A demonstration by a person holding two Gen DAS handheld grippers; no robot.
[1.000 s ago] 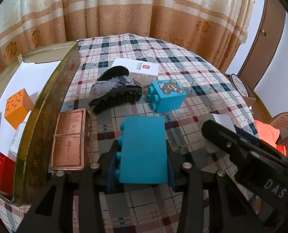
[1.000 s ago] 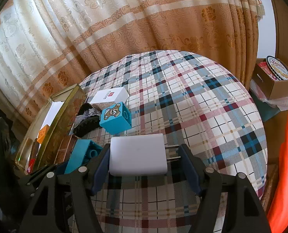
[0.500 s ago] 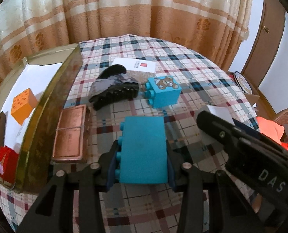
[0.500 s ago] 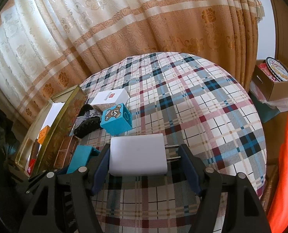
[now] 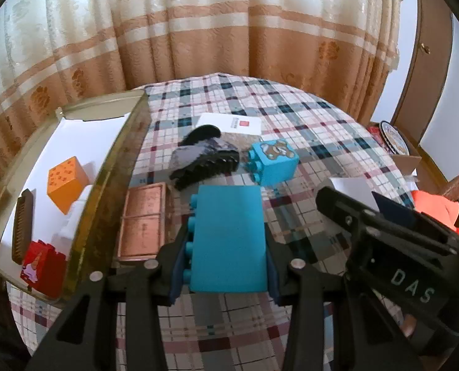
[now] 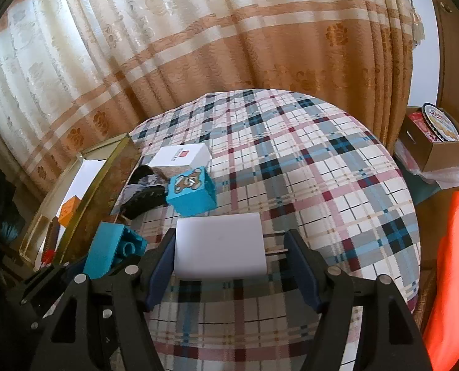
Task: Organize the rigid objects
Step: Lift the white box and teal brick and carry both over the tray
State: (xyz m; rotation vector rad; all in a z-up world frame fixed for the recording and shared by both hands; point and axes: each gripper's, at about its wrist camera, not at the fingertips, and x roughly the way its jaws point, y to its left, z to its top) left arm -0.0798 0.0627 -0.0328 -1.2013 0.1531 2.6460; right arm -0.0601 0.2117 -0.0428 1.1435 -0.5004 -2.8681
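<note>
My left gripper (image 5: 226,266) is shut on a plain blue toy brick (image 5: 228,238), held above the plaid table. My right gripper (image 6: 229,259) is shut on a white charger plug (image 6: 220,245) with its prongs to the right; it also shows in the left wrist view (image 5: 350,190). On the table lie a blue bear brick (image 5: 274,162), a black hair claw clip (image 5: 204,159), a white box (image 5: 229,123) and a copper-coloured tin (image 5: 143,219). A gold-rimmed open box (image 5: 105,185) at the left holds an orange cube (image 5: 67,184), a red brick (image 5: 42,267) and a brown comb (image 5: 22,225).
Curtains hang behind the round table. A cardboard box with a cookie tin (image 6: 439,136) sits on the floor at the right, beside an orange cloth (image 6: 455,272). The plaid cloth (image 6: 322,185) is bare on the right half.
Both grippers have risen a little with their objects still held. The gold-rimmed box now sits further into the left wrist view.
</note>
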